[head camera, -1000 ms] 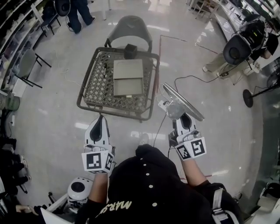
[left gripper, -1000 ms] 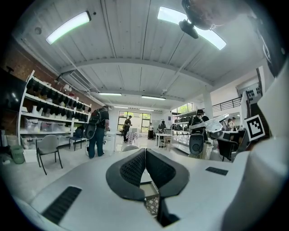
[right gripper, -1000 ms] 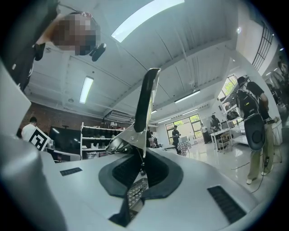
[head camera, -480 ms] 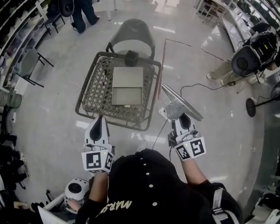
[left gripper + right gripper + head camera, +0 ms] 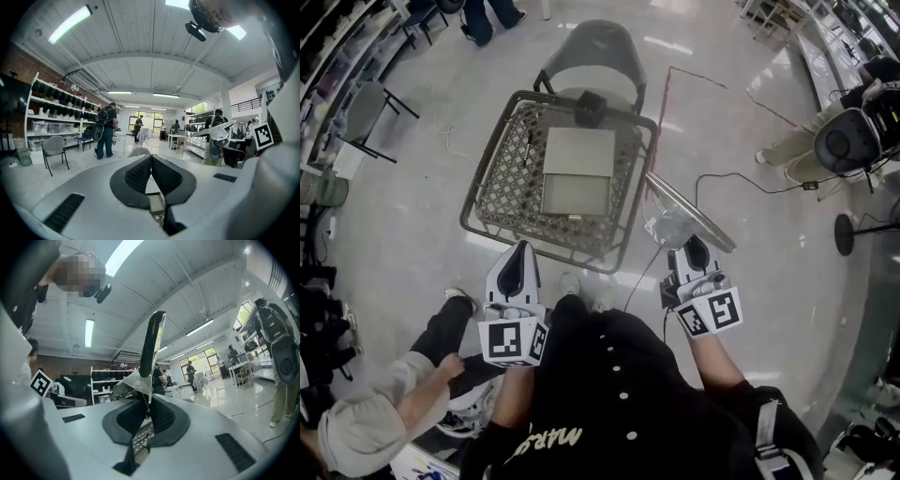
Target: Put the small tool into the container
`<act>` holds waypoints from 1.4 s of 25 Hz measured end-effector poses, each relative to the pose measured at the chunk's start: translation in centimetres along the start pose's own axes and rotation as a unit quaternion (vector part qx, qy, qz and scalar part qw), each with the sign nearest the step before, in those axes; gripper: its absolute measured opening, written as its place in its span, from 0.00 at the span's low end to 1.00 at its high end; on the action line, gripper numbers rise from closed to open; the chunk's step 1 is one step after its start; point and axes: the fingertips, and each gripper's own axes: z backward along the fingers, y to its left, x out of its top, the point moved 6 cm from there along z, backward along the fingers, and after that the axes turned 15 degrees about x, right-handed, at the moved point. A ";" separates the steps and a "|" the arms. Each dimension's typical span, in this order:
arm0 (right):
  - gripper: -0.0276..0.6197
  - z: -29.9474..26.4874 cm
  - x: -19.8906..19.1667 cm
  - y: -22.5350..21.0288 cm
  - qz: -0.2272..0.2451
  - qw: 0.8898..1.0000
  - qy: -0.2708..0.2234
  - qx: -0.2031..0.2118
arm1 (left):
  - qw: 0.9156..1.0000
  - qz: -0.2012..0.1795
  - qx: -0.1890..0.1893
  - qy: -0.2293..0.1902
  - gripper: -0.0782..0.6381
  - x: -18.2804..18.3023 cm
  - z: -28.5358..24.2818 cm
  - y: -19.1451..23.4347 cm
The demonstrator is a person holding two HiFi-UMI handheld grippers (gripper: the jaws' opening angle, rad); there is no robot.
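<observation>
Head view shows the right gripper (image 5: pixel 684 242), its jaws clamped on a flat silver metal tool (image 5: pixel 692 214), held just off the right edge of the dark wire-mesh basket (image 5: pixel 492 183) on the floor (image 5: pixel 403 234). The left gripper (image 5: pixel 521 251) hovers near the basket's front edge, its jaws pressed together with nothing between them.

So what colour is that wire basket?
The wire basket is a dark brownish grey, metal mesh all over. The head view shows it best.

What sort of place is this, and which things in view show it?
Probably a large indoor workshop or lab hall: stocked wall shelves, work tables, and cables trailing across the polished floor.
</observation>
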 end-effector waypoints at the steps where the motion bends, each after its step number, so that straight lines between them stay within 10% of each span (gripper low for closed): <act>1: 0.09 -0.3 -0.2 -0.1 -0.002 1.000 0.003 0.002 | 1.000 -0.001 0.002 0.002 0.15 0.0 -0.2 0.2; 23: 0.09 -10.7 0.9 -3.9 0.038 0.999 0.017 0.027 | 1.000 0.012 -0.002 -0.008 0.15 2.6 -9.6 3.9; 35: 0.09 -14.9 -6.0 -5.5 0.099 0.981 0.148 0.073 | 0.999 0.020 -0.022 0.031 0.15 0.4 -13.0 4.3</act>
